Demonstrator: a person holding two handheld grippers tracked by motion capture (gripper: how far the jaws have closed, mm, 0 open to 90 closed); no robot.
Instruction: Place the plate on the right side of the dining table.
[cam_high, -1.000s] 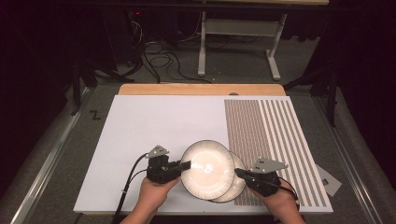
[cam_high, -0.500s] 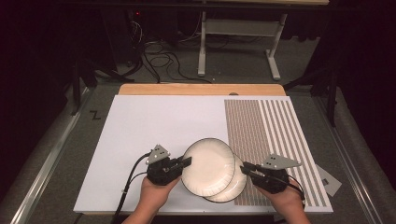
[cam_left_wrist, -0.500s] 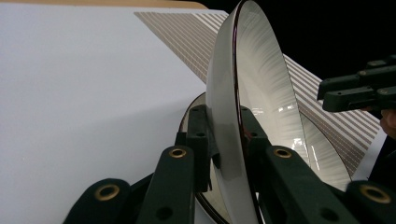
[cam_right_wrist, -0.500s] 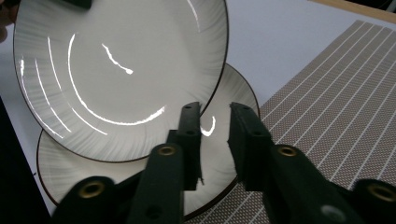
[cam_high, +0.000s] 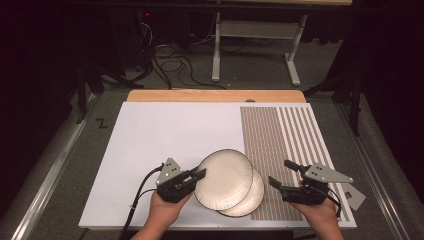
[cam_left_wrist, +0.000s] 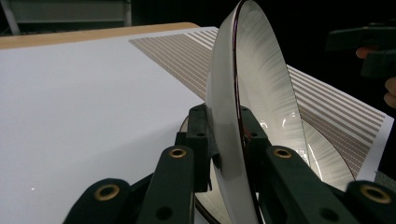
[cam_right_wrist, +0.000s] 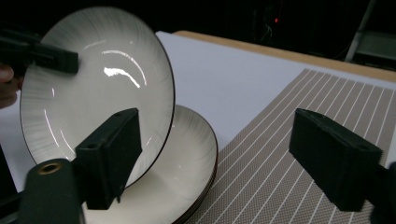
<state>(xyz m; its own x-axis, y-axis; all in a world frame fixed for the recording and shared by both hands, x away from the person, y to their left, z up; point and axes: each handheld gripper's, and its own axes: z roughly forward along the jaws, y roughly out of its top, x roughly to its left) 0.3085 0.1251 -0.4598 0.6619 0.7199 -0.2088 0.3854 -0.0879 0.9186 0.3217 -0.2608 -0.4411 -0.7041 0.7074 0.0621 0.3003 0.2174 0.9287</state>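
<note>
Between your 2 hands, near the front edge of the tabletop (cam_high: 150, 135), the lifted plate (cam_high: 223, 179) stands tilted on edge, its rim pinched by your left hand-held gripper (cam_high: 199, 176); the left gripper view shows both pads clamped on that rim (cam_left_wrist: 233, 140). Its face turns toward your right hand-held gripper (cam_high: 285, 175), whose jaws have just been opening and now stand spread with nothing between them, clear of the plate's right side. Directly under the lifted plate lies the stack of plates (cam_right_wrist: 187, 186), partly over the brown striped mat (cam_high: 280, 145). Your left hand alone carries the plate, so any move runs from that side. To lift it away, I judge you should raise it first, since its lower edge hangs close over the stack. Nothing else crowds the white surface to the left.
</note>
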